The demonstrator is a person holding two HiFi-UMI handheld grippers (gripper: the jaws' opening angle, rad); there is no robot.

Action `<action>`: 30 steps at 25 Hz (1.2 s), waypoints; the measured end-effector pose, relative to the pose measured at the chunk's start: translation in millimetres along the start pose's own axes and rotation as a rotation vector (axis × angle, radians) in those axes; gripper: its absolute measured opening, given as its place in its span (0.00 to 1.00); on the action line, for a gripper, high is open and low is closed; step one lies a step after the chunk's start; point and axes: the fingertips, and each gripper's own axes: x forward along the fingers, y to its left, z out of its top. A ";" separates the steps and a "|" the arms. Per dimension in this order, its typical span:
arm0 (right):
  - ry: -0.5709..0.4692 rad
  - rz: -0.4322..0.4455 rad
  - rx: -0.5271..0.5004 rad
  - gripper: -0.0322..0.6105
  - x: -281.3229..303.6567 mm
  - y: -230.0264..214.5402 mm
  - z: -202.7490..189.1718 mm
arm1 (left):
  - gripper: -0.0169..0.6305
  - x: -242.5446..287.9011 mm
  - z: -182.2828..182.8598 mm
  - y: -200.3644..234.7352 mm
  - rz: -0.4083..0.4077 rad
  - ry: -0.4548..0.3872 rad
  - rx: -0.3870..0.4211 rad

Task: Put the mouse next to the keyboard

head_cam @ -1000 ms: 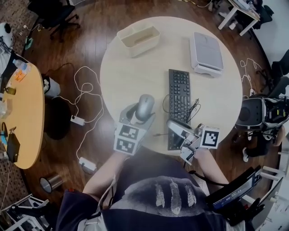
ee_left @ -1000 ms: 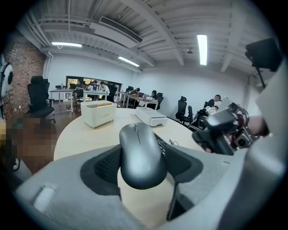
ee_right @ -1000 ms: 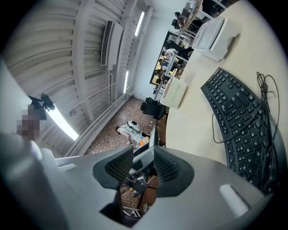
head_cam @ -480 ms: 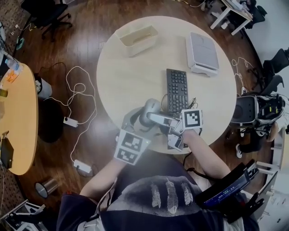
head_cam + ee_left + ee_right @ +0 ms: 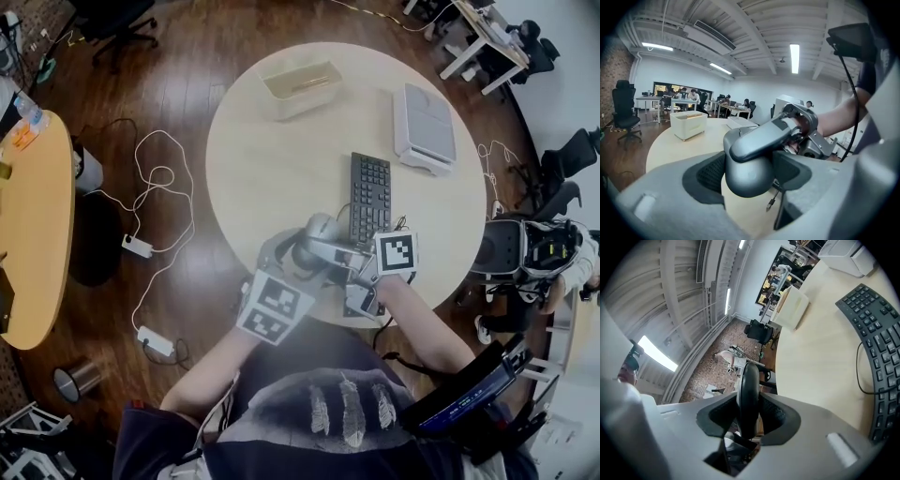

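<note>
I have the mouse (image 5: 320, 228) caught between both claws, lifted off the round table (image 5: 272, 169) over its near edge, just left of the near end of the black keyboard (image 5: 370, 192). My left gripper (image 5: 750, 171) clamps the mouse's dark grey body from its two sides, with the pads pressed against it. My right gripper (image 5: 749, 401) has just been closing, and its jaws now pinch the mouse edge-on (one jaw lies across the top shell, as the left gripper view shows). The marker cube (image 5: 397, 253) on my right gripper carries a black-and-white square pattern rather than words. The key legends on the keyboard are too small for me to read.
</note>
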 end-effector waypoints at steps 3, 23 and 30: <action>-0.031 -0.040 0.009 0.26 -7.9 -13.2 2.3 | 0.51 4.8 -9.8 -2.0 -0.059 0.057 -0.072; -0.206 -0.077 -0.065 0.26 -189.6 -39.7 26.1 | 0.02 43.6 18.0 -55.6 -0.182 0.084 -0.180; -0.087 -0.104 -0.149 0.26 -251.3 -54.1 24.7 | 0.02 70.9 36.0 -73.6 -0.033 0.099 -0.154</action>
